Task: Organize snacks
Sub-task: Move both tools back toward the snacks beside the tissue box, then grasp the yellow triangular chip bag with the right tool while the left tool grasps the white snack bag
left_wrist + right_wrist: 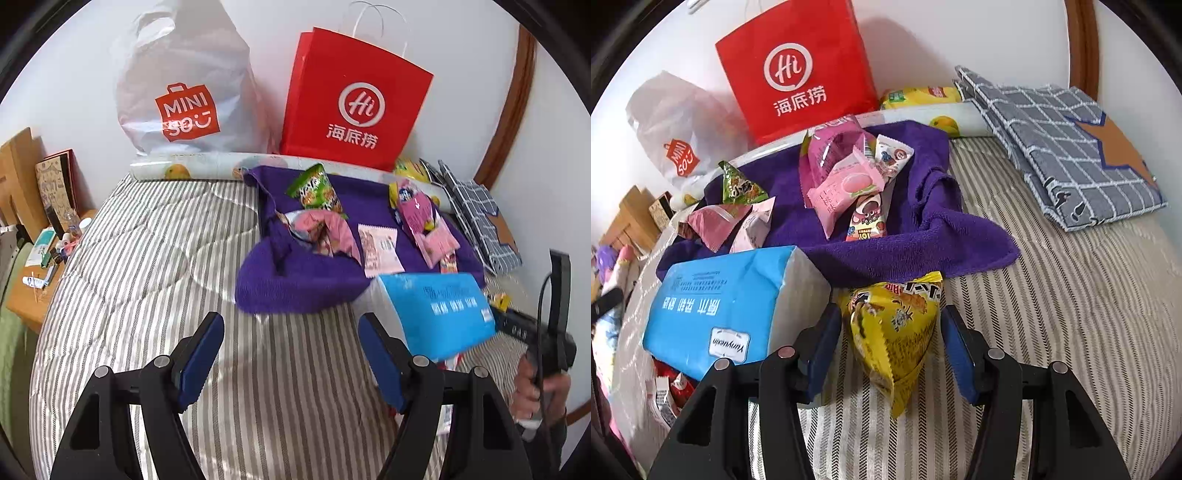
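1. Several snacks already lie on the purple towel point(849, 236) spread over the striped bed point(1052, 314): a green triangular packet point(740, 186), a pink wrapped cake point(846, 186) and other pink and white packets around them. That part of the sorting looks done.
2. Still off the towel: the yellow triangular snack bag point(897, 332), standing on the bed just below the towel's near edge, and some red-and-white packets point(670, 391) lying under the blue tissue pack point(727, 299). A red paper bag point(798, 70) and a white plastic bag point(184, 92) stand against the wall; whether they hold more snacks cannot be seen.
3. I judge the task as roughly midway, with the yellow bag the piece now in hand.
4. The right claw point(892, 350) stands about half open and straddles the yellow bag. Its blue pads sit just beside the bag's sides with a thin gap showing, so it is not yet clamped.
5. The left claw point(291, 358) is about half open and empty over bare bedding, released, with the blue tissue pack just beyond its right finger.
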Demonstrator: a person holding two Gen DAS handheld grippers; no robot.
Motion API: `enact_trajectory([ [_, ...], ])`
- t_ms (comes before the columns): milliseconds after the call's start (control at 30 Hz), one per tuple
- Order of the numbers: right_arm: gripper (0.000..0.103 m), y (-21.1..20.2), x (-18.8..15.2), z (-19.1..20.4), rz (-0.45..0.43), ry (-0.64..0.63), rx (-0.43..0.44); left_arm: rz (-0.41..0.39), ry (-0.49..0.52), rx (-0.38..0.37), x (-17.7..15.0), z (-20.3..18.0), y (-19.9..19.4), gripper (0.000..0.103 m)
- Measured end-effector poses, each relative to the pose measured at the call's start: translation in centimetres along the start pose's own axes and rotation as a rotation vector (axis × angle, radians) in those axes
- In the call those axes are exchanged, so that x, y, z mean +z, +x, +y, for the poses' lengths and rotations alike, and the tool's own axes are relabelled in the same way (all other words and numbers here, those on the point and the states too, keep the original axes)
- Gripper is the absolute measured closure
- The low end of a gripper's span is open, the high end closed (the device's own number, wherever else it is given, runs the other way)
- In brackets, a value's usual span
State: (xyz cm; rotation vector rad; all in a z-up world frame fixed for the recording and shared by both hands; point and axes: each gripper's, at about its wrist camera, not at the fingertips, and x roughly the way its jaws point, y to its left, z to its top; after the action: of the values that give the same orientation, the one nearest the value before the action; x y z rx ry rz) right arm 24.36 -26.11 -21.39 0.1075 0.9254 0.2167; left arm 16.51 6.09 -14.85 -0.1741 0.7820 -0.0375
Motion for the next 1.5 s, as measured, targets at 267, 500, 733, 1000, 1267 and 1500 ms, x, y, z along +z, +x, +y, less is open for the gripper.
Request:
enact_trajectory([
  [267, 0.063, -2.3, -0.5, 0.5, -0.056, -0.030, 0.014, 0.014, -0.006, -0.063, -1.5, -1.1, -1.0, 0.030],
  [500, 0.063, -6.5, -1.8, 0.7, -0.112, -0.040, 0.019, 0.057, -0.004, -0.105, -3.8, -3.2, -1.4, 0.029],
  [733, 0.063, -9.4, -4.4, 1.2, -0.135, -0.058, 0.040, 0.099, 0.015, -0.126, -6.2, -6.3, -1.1, 0.029],
  [1000, 0.063, -11.5, -6.5, 0.5, -0.164, -0.062, 0.036, 0.152, -0.029, -0.110, -7.6, -9.2, 0.5, 0.029],
  [1267, 0.063, -12.1, -7.7, -0.4, -0.175, -0.054, 0.064, 0.157, -0.062, 0.000, -7.5, -10.9, 2.6, 0.029],
  [1500, 0.063, -11.1, -8.4, -0.2, -0.151, -0.061, 0.075, 0.166, -0.003, 0.021, -7.1, -11.6, 3.5, 0.047],
])
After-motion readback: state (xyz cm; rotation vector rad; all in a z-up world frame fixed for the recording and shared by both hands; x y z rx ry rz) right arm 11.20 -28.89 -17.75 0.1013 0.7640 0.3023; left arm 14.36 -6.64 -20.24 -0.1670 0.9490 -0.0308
